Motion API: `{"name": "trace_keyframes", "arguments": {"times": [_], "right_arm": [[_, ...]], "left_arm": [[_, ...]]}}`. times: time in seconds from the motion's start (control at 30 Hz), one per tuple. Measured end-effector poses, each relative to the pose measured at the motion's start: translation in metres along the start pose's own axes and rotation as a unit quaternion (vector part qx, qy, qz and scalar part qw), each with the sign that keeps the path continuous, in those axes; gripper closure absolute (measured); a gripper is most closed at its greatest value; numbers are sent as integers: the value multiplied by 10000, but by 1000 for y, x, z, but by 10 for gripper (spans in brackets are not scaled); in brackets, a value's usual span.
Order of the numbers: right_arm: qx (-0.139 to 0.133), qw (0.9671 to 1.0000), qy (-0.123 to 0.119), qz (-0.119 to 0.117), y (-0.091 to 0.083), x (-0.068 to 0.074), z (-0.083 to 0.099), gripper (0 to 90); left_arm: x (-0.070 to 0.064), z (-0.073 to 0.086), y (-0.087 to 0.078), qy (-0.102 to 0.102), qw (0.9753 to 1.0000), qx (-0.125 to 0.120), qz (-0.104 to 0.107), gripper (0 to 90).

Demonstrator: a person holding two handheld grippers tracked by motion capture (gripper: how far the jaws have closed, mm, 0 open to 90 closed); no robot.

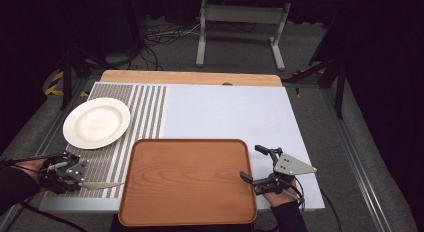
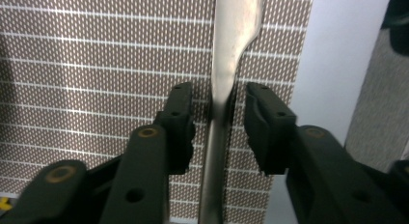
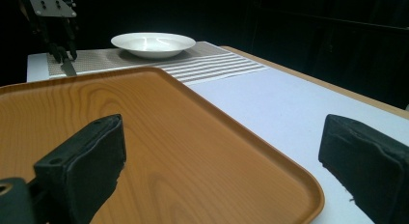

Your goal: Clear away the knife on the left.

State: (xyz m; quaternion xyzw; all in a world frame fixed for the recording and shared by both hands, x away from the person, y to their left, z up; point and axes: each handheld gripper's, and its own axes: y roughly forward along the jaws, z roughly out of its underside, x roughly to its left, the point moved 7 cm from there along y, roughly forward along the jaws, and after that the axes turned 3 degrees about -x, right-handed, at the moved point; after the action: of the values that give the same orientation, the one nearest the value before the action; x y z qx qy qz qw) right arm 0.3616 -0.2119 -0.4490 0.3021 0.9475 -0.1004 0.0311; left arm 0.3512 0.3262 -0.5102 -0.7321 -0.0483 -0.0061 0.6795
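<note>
Here, high view first: I see the left gripper (image 1: 80, 176) at the lower left of the frame, over the striped placemat (image 1: 145, 109), with a table knife (image 1: 102, 184) lying along the mat's near edge, its blade pointing right toward the wooden tray (image 1: 187, 179). The white plate (image 1: 96, 123) sits on the mat, left of centre and above the gripper. The right gripper (image 1: 252, 164) is at the lower right, one jaw over the tray's right rim, the other above the pale table top (image 1: 230, 114); jaws spread wide, nothing between them.

Left gripper view: I look down along the jaws at the knife (image 2: 226, 89), which runs up the middle of the frame over the placemat (image 2: 87, 64). The jaws stand narrow on either side of the handle; a slim gap shows on each side, so I cannot tell that they grip it.

Right gripper view: the jaws sit far apart at the lower corners, with the tray (image 3: 144, 137) filling the lower left. The plate (image 3: 153, 43) rests at upper centre on the placemat (image 3: 207, 64); the left gripper (image 3: 62, 52) hangs at upper left, the knife tip (image 3: 68, 68) below it.
</note>
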Motion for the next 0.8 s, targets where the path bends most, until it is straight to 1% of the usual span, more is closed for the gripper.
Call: {"name": "trace_keyframes", "arguments": {"times": [0.03, 0.07, 0.1, 0.13, 0.17, 0.2, 0.3, 0.33, 0.43, 0.5, 0.53, 0.63, 0.67, 0.7, 0.77, 0.8], "right_arm": [[2, 10000, 8, 1, 0, 0, 0, 31], [1, 10000, 11, 0, 0, 0, 0, 31], [4, 10000, 10, 3, 0, 0, 0, 31], [4, 10000, 8, 3, 0, 0, 0, 31], [4, 10000, 9, 1, 0, 0, 0, 31], [-3, 10000, 15, -9, 0, 0, 0, 31], [-7, 10000, 19, -23, 0, 1, 0, 32], [-7, 10000, 19, -23, 0, 1, 0, 32], [-10, 10000, 18, -23, 0, 1, 0, 32], [-19, 10000, 23, -29, 0, 1, 0, 32], [-21, 10000, 23, -31, 0, 1, 0, 32], [-28, 10000, 24, -31, 0, 1, 0, 32], [-30, 10000, 26, -32, 0, 1, -1, 32], [-32, 10000, 26, -33, 0, 1, -1, 31], [-40, 10000, 21, -35, 0, 1, -1, 32], [-40, 10000, 21, -35, 0, 1, -1, 32]], "left_arm": [[0, 0, 0, 12, 10000, -6, 29, 676], [0, 0, 0, 69, 10000, 19, 6, 700], [0, 1, 0, 103, 9999, 64, 3, 742], [0, 1, 0, 113, 9999, 77, 46, 768], [0, 0, 0, 194, 9998, 95, 46, 779], [-1, 0, 0, 199, 9997, 93, 44, 786], [-2, -1, 0, 304, 9994, 167, 26, 799], [-2, -1, 0, 299, 9994, 173, 26, 799], [-1, -1, 1, 319, 9994, 128, 19, 801], [-1, -1, 0, 371, 9992, 155, 16, 802], [-2, -1, 0, 328, 9993, 150, 7, 802], [-2, -1, 0, 331, 9993, 162, 10, 803], [-1, -1, 0, 364, 9992, 157, 14, 803], [-1, 0, 0, 267, 9996, 115, 47, 804], [0, 0, 0, 200, 9997, 87, 96, 804], [0, 0, 0, 200, 9997, 87, 96, 804]]}}
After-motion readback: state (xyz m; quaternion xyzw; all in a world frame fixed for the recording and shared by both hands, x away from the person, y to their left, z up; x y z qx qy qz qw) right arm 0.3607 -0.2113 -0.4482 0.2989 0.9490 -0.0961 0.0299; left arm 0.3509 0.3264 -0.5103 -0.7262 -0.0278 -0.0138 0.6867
